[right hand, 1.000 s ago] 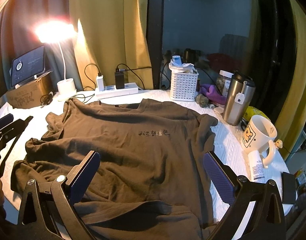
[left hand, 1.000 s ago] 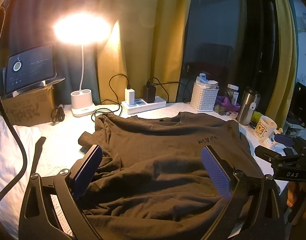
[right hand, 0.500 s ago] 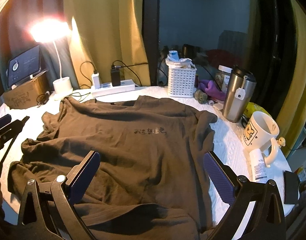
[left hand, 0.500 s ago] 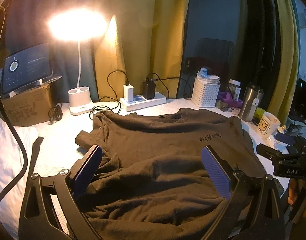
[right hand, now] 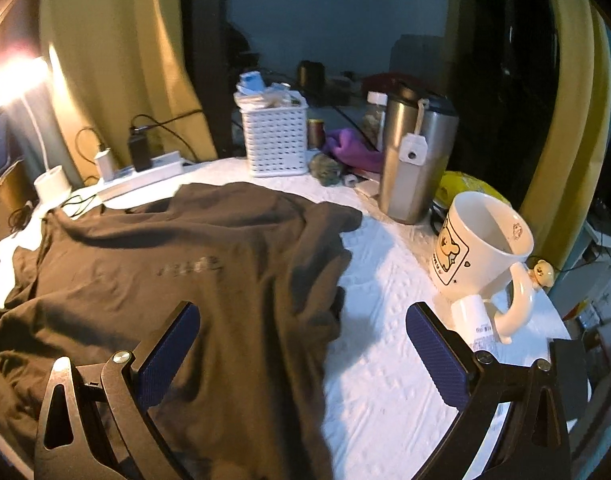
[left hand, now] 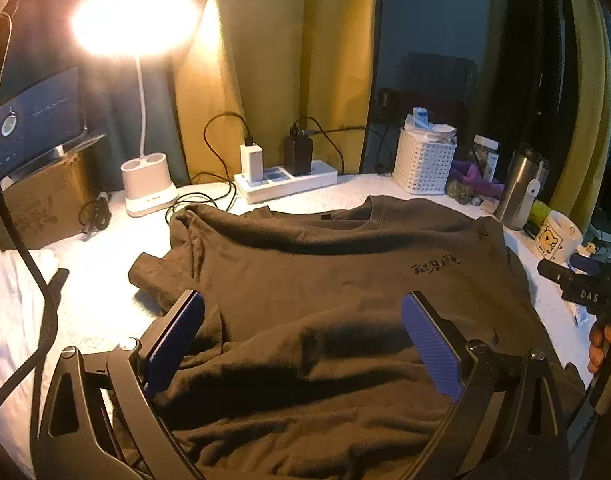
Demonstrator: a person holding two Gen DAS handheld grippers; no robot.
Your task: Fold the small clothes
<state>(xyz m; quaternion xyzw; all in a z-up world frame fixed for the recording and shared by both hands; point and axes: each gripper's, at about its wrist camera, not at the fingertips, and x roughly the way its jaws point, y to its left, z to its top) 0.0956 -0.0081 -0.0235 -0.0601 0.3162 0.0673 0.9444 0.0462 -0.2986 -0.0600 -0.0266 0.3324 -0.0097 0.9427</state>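
Dark brown T-shirt [left hand: 325, 280] lies spread, wrinkled, front up on white surface [right hand: 385, 280]. Right claw [right hand: 301, 344] has swung rightward since a second ago, now straddling shirt's right edge near bear mug [right hand: 477, 248]. Left claw [left hand: 305, 340] steady over lower body. Both gape wide, empty. Likely lining up side fold.

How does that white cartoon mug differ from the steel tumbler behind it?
The mug is white with a cartoon print; the steel tumbler is bare metal with a hanging tag. The mug is open-topped and has a handle; the tumbler is taller, lidded and handleless. Both stand upright on the white table cover, right of the brown T-shirt.
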